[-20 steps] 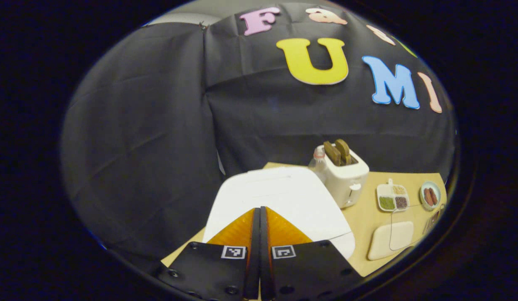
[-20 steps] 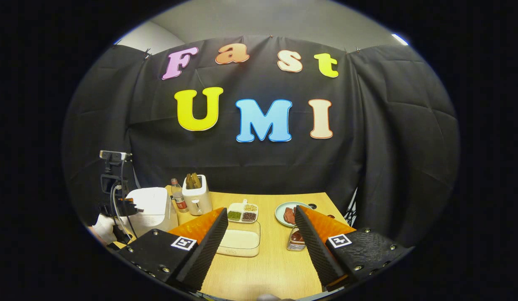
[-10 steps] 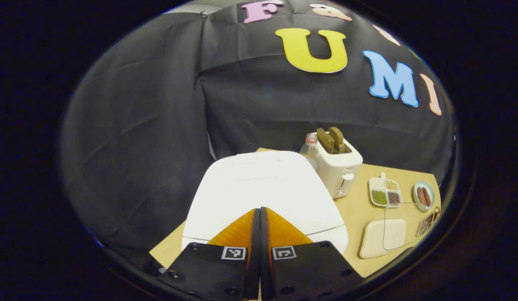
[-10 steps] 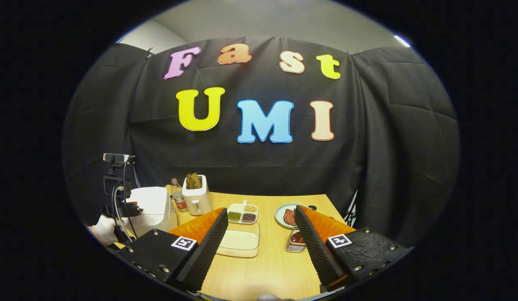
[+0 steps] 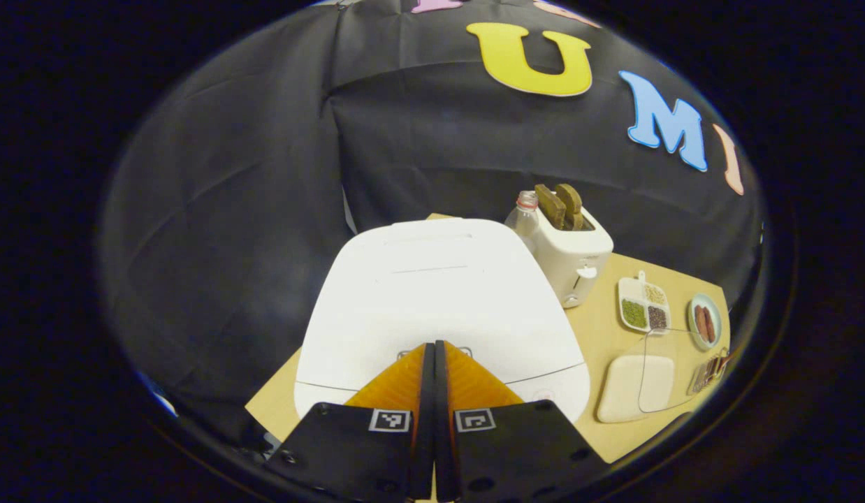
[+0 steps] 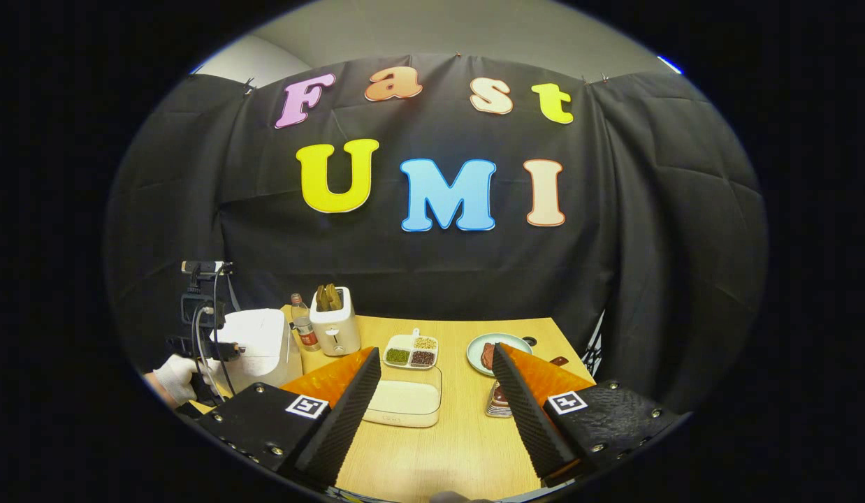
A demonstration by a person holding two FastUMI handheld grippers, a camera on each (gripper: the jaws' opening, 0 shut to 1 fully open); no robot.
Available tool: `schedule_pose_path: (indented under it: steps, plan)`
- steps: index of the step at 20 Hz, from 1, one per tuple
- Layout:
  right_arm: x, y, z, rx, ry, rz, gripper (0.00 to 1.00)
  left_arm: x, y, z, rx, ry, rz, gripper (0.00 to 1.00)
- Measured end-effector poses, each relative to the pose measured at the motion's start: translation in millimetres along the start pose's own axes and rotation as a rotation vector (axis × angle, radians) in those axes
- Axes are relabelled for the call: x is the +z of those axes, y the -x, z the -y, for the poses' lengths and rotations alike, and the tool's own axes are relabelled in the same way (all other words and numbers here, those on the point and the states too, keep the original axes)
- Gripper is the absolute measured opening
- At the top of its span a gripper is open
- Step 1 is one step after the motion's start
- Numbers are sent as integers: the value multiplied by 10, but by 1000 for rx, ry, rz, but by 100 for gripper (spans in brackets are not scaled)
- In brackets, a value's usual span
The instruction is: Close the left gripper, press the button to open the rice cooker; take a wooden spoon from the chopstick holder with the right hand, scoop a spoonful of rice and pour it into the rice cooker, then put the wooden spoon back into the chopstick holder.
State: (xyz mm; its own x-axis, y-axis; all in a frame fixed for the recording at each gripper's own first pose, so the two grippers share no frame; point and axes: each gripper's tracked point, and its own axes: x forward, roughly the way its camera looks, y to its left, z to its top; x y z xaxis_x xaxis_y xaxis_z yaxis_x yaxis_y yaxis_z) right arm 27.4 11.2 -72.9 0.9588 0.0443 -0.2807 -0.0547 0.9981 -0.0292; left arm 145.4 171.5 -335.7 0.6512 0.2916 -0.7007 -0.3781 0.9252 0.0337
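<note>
White plastic, the rice cooker sits lid-down under the left gripper, fingers pressed together to make one blunt tip for its button. In the right gripper view, the right gripper hangs spread above the table, free for the spoon.

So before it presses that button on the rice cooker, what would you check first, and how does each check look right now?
1. Left tool shut for pressing: ok, its fingers meet with no gap.
2. Left tool lined up with the button: ok, its tips sit at the front edge of the lid, where a small panel peeks out.
3. Button actually touched: cannot tell, the tips hide it.
4. Rice cooker lid still down: ok, closed, nothing on top.
5. Room for the lid to swing up: ok, toaster and bottle stand off to the side.
6. Right tool free for the spoon: ok, open and empty over the table.
</note>
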Motion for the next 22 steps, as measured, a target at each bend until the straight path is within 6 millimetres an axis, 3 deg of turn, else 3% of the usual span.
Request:
schedule_pose_path:
  steps: [2, 4, 7, 8, 9, 11, 14, 15, 16, 18, 22]
  plan:
    - [11, -12, 17, -4, 8, 9, 94, 141, 39, -28, 12, -11, 78, 9]
    - [57, 0, 34, -8, 15, 37, 98, 521, 229, -88, 45, -39, 275, 10]
    - [113, 16, 52, -8, 12, 80, 98, 1258, 900, -118, 71, -56, 619, 10]
    - [142, 23, 71, -14, 12, 94, 94, 1354, 1103, -43, 46, -64, 664, 10]
    - [163, 30, 93, -19, 9, 106, 94, 1324, 1226, 41, 12, -72, 682, 14]
    - [192, 38, 126, -26, 5, 123, 98, 1184, 1342, 242, -87, -83, 662, 48]
    - [244, 49, 206, -48, 13, 160, 98, 1128, 1436, 163, -59, -79, 668, 100]
    - [249, 51, 234, -52, 7, 175, 94, 1116, 1549, 193, -79, -68, 674, 100]
    - [223, 41, 253, -51, -2, 182, 98, 1094, 1667, 226, -99, -58, 677, 100]
    - [120, -1, 324, -61, -19, 183, 98, 1035, 1872, 222, -124, -46, 686, 96]
    - [-236, -106, 520, -97, -56, 167, 98, 929, 2371, 248, -199, -24, 710, 100]
